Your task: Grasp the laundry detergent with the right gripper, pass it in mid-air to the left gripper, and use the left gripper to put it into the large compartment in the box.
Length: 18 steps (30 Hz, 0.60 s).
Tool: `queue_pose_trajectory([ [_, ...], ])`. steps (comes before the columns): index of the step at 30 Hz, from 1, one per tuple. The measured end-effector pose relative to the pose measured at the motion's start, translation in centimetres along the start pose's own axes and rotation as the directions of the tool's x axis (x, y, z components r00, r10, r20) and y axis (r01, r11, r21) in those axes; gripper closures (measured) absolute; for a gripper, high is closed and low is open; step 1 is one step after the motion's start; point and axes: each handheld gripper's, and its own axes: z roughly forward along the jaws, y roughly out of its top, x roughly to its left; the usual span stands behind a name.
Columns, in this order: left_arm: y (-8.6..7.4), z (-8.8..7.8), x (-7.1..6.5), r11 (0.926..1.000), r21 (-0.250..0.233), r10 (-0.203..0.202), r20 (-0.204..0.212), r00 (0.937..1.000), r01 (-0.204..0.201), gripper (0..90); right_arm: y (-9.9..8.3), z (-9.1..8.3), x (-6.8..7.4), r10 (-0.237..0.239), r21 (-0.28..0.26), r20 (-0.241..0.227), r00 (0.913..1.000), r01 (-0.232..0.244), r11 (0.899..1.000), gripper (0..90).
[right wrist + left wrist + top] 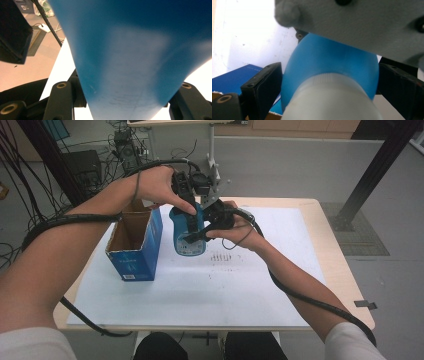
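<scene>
Bottle [188,234] held between both grippers.

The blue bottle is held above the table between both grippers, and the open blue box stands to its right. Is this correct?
Not quite. The high view shows the box standing left of the bottle, not right. The bottle is indeed held between the left gripper and the right gripper.

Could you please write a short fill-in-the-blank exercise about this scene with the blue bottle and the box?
1. The bottle held between the two hand-held grippers is ____ in colour.
2. The blue cardboard box on the table stands with its top ____.
3. In the high view, the box stands to the ____ of the bottle.
4. The bottle's cap is ____.

Missing words: blue; open; left; white
</scene>
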Motion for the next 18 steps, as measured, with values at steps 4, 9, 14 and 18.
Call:
queue_pose_trajectory([
  [4,0.03,0.0,-0.07,1.0,-0.005,0.003,0.0,1.0,-0.003,9.1,-0.04,-0.1,0.03,0.001,0.0,-0.004,1.0,-0.001,1.0,44.2],
  [9,0.13,-0.09,-0.15,0.9999,-0.007,0.013,-0.003,0.9999,-0.013,12.2,-0.11,-0.2,0.1,0.004,0.001,-0.002,1.0,-0.004,1.0,44.2],
  [14,0.17,-0.05,-0.28,0.9997,-0.009,0.024,-0.002,0.9997,-0.024,21.6,-0.07,-0.28,0.2,0.007,-0.005,-0.01,0.9999,-0.007,1.0,44.1],
  [18,0.16,-0.1,-0.24,0.9995,0.004,0.032,-0.012,0.9994,-0.032,28.4,-0.08,-0.24,0.23,-0.018,-0.003,-0.004,0.9998,0.018,1.0,44.2],
])
